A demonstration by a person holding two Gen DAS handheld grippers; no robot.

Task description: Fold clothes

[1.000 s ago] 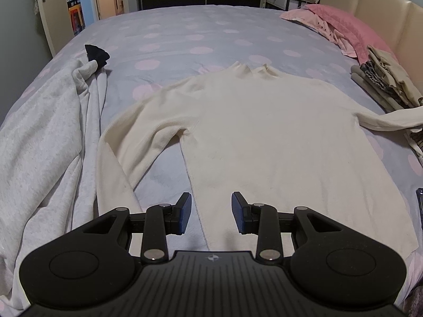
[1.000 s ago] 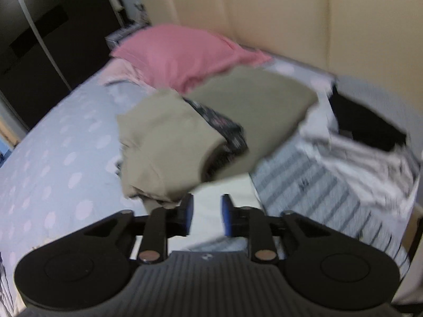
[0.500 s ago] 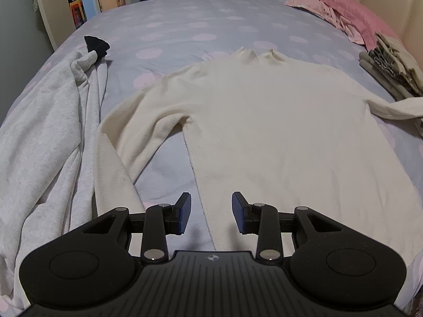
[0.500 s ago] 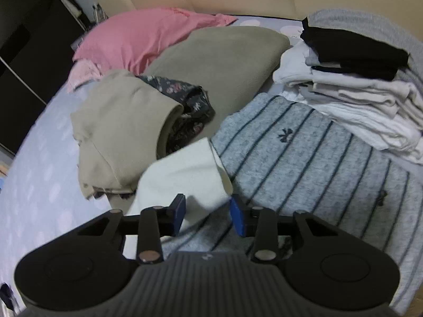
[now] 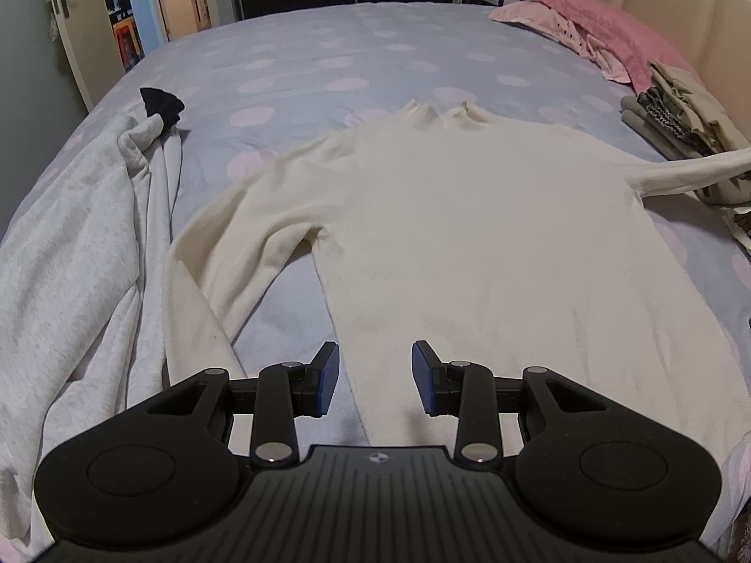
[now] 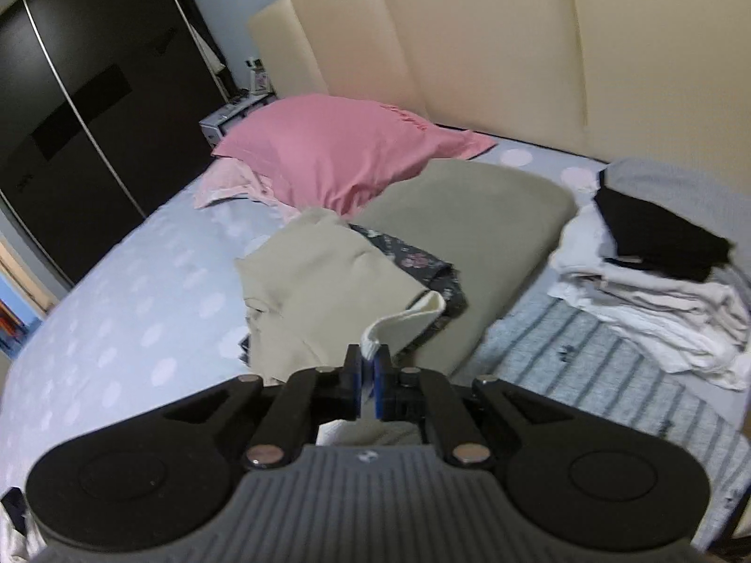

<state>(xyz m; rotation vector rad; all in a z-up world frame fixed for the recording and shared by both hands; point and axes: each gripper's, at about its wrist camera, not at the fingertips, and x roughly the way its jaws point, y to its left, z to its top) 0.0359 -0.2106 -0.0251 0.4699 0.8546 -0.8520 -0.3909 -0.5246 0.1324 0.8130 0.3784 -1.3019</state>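
Here, left wrist view: left tongs (image 5: 374, 377) spread apart, hovering over the near hem of the cream sweater (image 5: 493, 234), pinching nothing. Sweater spread flat on the polka-dot bed (image 5: 328, 47), collar toward the far end. Left sleeve (image 5: 220, 253) bent back toward the near side; right sleeve (image 5: 694, 171) lifted off the bed, stretched out to the right edge of view. Grey garment (image 5: 70, 244) crumpled along the left side, just beside the left sleeve, with a small black item (image 5: 161, 101) at its far end. Pink pillow (image 5: 610, 33) far right against the headboard; khaki folded pile (image 5: 676, 103) nearer on the right.

Right wrist view: right tongs (image 6: 369, 375) pressed together, pinching the cream sleeve cuff (image 6: 406, 321) raised above the bedding. Beyond the cuff, khaki clothes (image 6: 319, 291) and a dark floral piece (image 6: 422, 262) on an olive pillow (image 6: 478, 225). Pink pillow (image 6: 338, 155) farther back by the cream headboard (image 6: 469, 47). Striped grey garment (image 6: 610, 375) on the right, with a stack of folded white clothes (image 6: 657, 300) topped by a black piece (image 6: 657, 234). Dark wardrobe (image 6: 84, 94) on the far left.
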